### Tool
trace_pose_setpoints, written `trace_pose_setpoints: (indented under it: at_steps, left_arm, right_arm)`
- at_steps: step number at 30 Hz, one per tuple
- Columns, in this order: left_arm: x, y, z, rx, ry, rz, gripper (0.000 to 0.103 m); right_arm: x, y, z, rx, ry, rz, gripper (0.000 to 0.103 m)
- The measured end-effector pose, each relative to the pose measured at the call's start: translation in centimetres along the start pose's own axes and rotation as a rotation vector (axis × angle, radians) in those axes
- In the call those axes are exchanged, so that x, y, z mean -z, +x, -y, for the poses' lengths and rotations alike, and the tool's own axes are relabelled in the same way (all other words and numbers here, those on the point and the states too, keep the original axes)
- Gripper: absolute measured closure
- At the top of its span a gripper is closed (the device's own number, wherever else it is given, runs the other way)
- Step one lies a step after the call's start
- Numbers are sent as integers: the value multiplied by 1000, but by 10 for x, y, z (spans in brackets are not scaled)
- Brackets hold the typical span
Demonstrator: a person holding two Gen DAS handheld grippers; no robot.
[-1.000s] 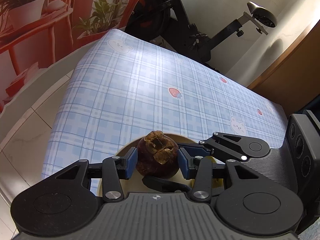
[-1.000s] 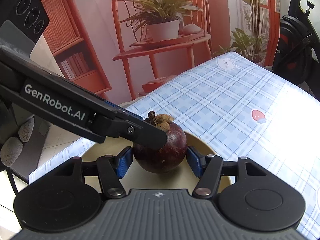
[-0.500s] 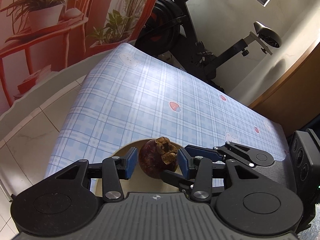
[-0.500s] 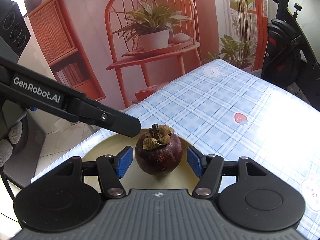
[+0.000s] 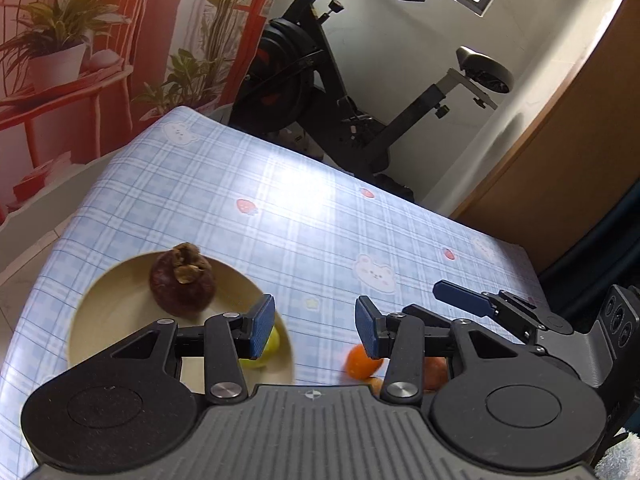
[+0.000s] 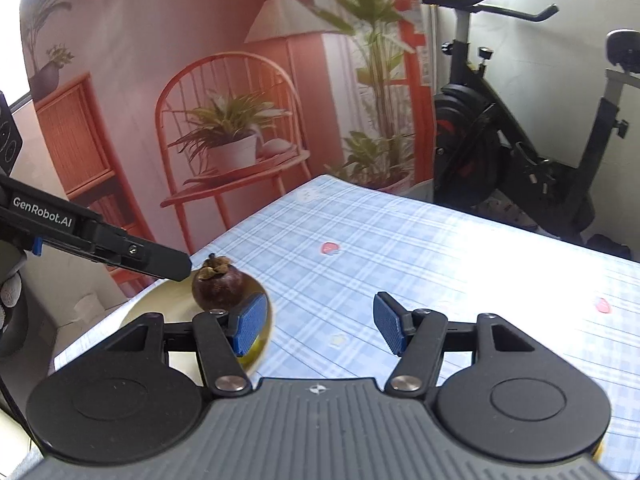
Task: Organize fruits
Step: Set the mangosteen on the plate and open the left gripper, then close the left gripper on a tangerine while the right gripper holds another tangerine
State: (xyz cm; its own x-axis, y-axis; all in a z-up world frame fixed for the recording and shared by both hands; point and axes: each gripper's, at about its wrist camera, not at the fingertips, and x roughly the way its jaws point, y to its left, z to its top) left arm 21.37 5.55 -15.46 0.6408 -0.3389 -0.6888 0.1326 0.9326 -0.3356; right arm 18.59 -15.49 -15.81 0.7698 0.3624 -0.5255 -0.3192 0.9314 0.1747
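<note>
A dark purple mangosteen stands upright on a cream plate near the table's left edge. A yellow-green fruit lies on the plate's near side, half hidden by a pad. My left gripper is open and empty, to the right of the plate and above the cloth. An orange fruit lies on the cloth just behind its right pad. In the right wrist view my right gripper is open and empty, right of the mangosteen and plate.
A blue plaid cloth covers the table. An exercise bike stands past the far edge. A reddish fruit lies partly hidden behind the left gripper's right finger. The right gripper's fingers reach in from the right.
Both grippers framed the mangosteen a second ago. They have pulled back, risen and swung right, leaving it on the plate. The orange fruit has come into the left wrist view.
</note>
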Motion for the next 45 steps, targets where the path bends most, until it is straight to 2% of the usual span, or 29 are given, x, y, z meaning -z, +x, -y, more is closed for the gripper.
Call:
trace_pose_setpoints:
  at_steps: [3, 8, 15, 17, 23, 29, 34, 45]
  left_arm:
    - [11, 1, 29, -5, 50, 16, 57]
    - [32, 10, 66, 2, 73, 13, 57]
    - [58, 19, 97, 15, 99, -13, 57]
    - [65, 20, 102, 13, 105, -18, 57]
    - [81, 27, 105, -32, 128, -24, 57]
    - [87, 29, 99, -77, 125, -4, 57]
    - [90, 27, 103, -81, 145, 22, 57]
    - [98, 39, 108, -67, 178, -2, 57]
  right_arm:
    - [14, -32, 24, 52, 35, 16, 40]
    - [41, -72, 51, 110, 82, 17, 40]
    - [77, -108, 72, 115, 148, 11, 41]
    - [87, -114, 75, 106, 160, 2, 44]
    - [112, -119, 68, 73, 143, -26, 52]
    - [129, -110, 53, 37, 103, -47, 53]
    - [136, -101, 47, 25, 62, -50, 54]
    - [145, -93, 48, 22, 35, -55, 64]
